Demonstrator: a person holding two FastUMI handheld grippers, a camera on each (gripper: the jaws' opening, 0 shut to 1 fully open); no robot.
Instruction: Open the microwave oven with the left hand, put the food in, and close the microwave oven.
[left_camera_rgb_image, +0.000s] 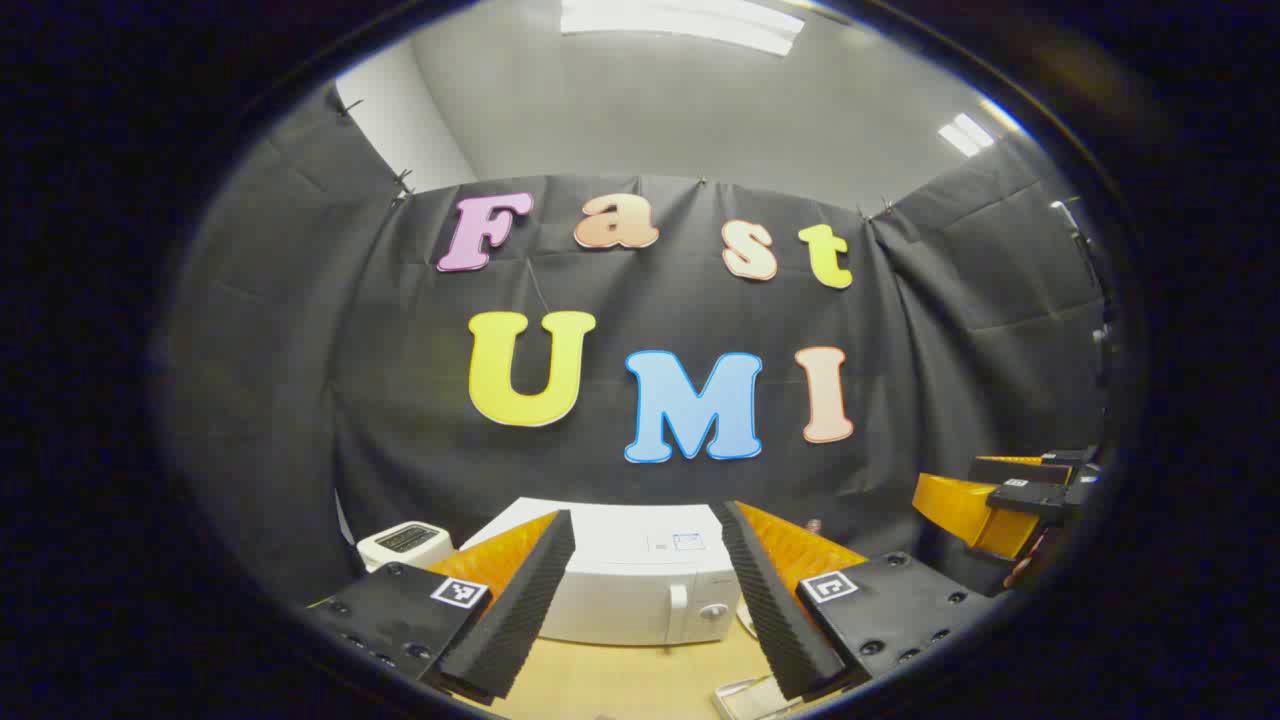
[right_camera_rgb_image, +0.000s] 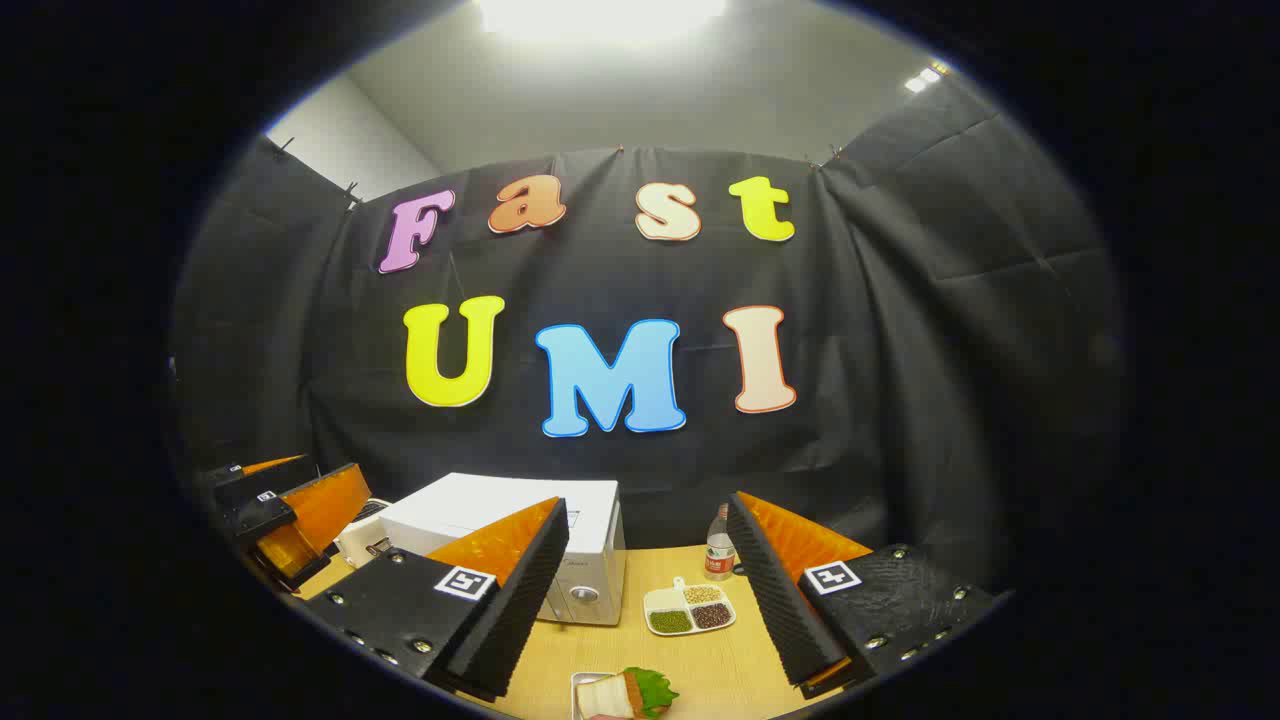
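Left tool (left_camera_rgb_image: 640, 610): nearest the lens in the left gripper view, fingers spread wide, nothing between them, held above the worktop (left_camera_rgb_image: 640, 675)
Right tool (right_camera_rgb_image: 640, 610): fingers spread wide in the right gripper view, holding nothing, raised over the worktop
Food (right_camera_rgb_image: 625, 693): a sandwich with a green leaf on a small plate, at the near edge of the worktop just below the right tool
Microwave oven (left_camera_rgb_image: 640, 585): white, door closed, handle and dial toward its right side, standing at the back of the worktop against the black cloth wall; seen between the left tool's fingers
Divided dish (right_camera_rgb_image: 688, 608): white, three compartments of what look like beans or grains, just right of the microwave oven
Bottle (right_camera_rgb_image: 719, 550): upright behind the divided dish
Small white appliance (left_camera_rgb_image: 405, 543): left of the microwave oven, kind hard to tell
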